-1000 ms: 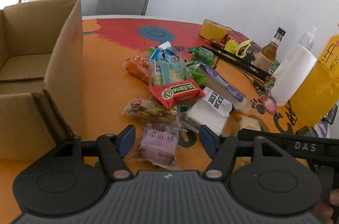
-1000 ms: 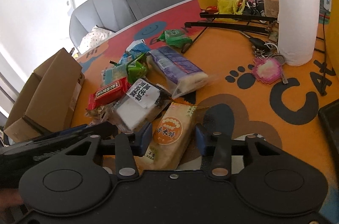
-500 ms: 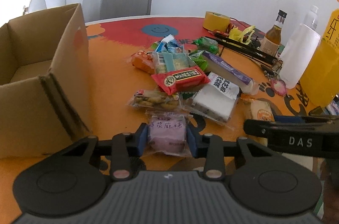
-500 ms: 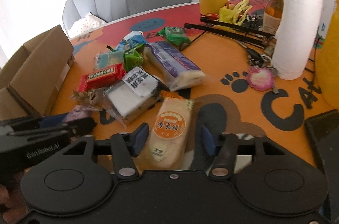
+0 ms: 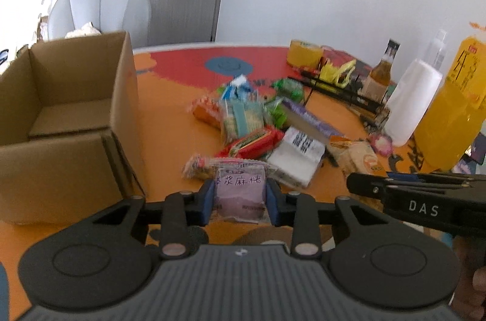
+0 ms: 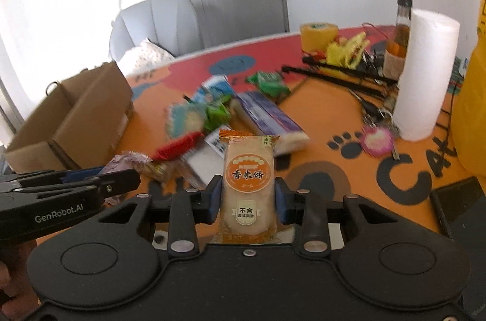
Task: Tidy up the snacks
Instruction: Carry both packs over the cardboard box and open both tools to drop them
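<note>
Jaws of left gripper (image 5: 240, 204) closing on purple mochi packet (image 5: 239, 193), right gripper (image 6: 247, 204) on orange rice-cracker packet (image 6: 248, 184), likely for boxing in open brown cardboard box (image 5: 121, 96) near table edge

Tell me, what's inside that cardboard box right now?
The cardboard box shows only its bare brown floor and inner walls, no snacks. Its near wall hides the front strip of the floor.

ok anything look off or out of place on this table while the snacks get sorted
Nothing looks spilled or damaged. The oddity is clutter beside the snack pile: a tape roll, keys with a pink charm and black rods that are not snacks. The cardboard box appears empty.
</note>
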`<act>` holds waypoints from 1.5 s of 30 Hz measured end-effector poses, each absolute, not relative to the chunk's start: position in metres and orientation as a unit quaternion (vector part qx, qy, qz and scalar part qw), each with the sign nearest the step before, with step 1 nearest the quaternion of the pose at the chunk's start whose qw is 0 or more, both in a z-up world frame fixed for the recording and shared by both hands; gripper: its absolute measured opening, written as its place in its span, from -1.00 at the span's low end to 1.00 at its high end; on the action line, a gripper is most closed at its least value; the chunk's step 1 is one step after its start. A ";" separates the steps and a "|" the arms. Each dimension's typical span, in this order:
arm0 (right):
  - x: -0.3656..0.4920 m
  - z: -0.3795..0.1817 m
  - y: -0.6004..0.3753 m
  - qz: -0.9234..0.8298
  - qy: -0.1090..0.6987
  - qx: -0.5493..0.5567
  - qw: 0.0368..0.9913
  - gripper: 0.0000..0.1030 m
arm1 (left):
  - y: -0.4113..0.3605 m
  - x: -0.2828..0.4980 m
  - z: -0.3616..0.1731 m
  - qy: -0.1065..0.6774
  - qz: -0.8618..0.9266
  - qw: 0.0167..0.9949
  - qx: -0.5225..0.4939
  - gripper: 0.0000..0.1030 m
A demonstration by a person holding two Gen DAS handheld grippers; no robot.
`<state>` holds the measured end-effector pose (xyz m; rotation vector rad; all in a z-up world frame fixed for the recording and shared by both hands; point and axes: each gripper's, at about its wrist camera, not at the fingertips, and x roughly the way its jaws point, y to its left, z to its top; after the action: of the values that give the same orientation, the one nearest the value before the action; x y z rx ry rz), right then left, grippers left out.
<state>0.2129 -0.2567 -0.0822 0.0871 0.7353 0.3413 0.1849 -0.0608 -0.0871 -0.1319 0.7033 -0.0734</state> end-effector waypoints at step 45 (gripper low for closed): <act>0.250 -0.019 -0.122 0.314 0.288 0.041 0.904 -0.34 | 0.078 0.172 -0.014 0.259 0.103 0.954 -0.108 -0.35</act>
<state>0.2505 -0.1224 -0.0194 0.0847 0.5956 0.6493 0.1719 0.0778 -0.0140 -0.2201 0.5267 0.2085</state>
